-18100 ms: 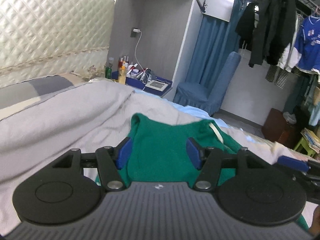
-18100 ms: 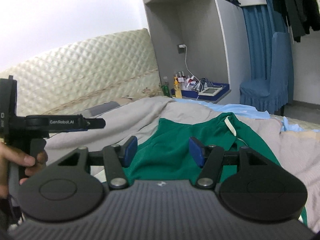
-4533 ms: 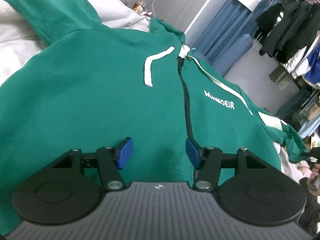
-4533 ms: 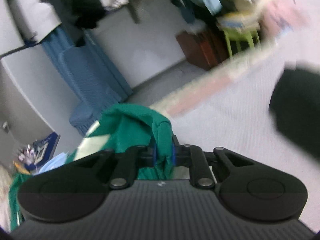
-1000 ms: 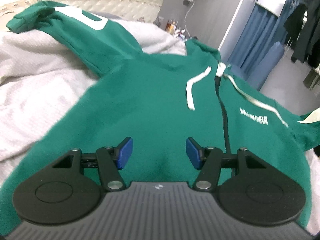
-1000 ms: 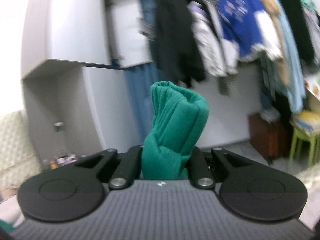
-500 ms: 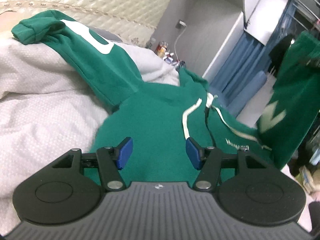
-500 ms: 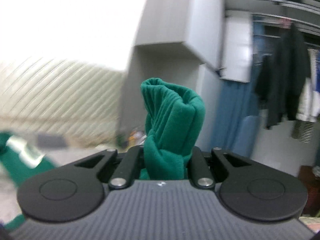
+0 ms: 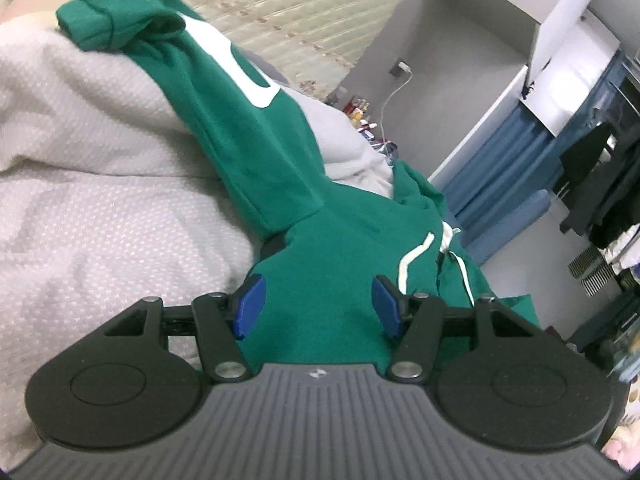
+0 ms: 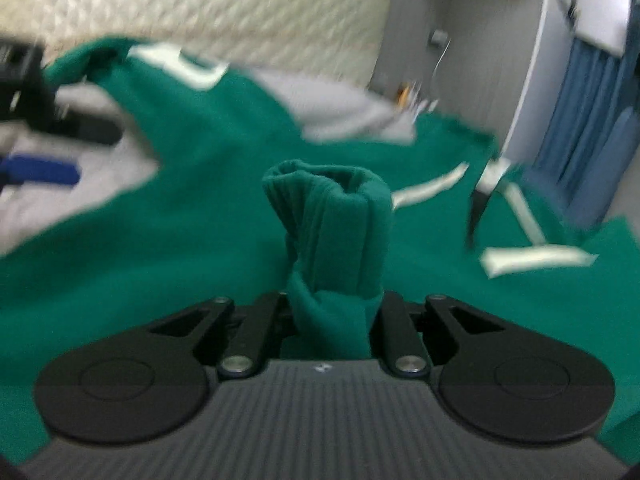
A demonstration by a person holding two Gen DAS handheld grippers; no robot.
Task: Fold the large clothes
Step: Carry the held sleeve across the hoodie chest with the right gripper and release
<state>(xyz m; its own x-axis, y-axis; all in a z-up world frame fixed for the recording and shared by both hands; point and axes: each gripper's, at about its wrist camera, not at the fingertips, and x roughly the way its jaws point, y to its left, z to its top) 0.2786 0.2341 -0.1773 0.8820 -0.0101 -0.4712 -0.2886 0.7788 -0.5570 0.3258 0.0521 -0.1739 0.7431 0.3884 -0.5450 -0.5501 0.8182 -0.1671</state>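
A green zip hoodie (image 9: 340,248) with white drawstrings lies face up on the bed. One sleeve (image 9: 224,92) with a white patch stretches up to the far left. My left gripper (image 9: 318,304) hangs open just over the body's left edge below that sleeve, with nothing between its blue pads (image 9: 250,306). My right gripper (image 10: 332,312) pinches the other sleeve's bunched cuff (image 10: 332,216), low over the hoodie's chest (image 10: 200,220). Its jaws are opening, with the cuff still between them. The left gripper's blue pad (image 10: 44,170) shows at the left of the blurred right wrist view.
A white textured blanket (image 9: 100,220) covers the bed left of the hoodie. A quilted headboard (image 9: 312,12) runs behind it. A bedside shelf with bottles (image 9: 360,108), a blue curtain (image 9: 492,168) and hanging clothes (image 9: 600,184) stand to the right.
The right gripper has swung down from high in the air to low over the hoodie's chest, with the cuff in it. The left gripper has slid left to the body's edge and rolled.
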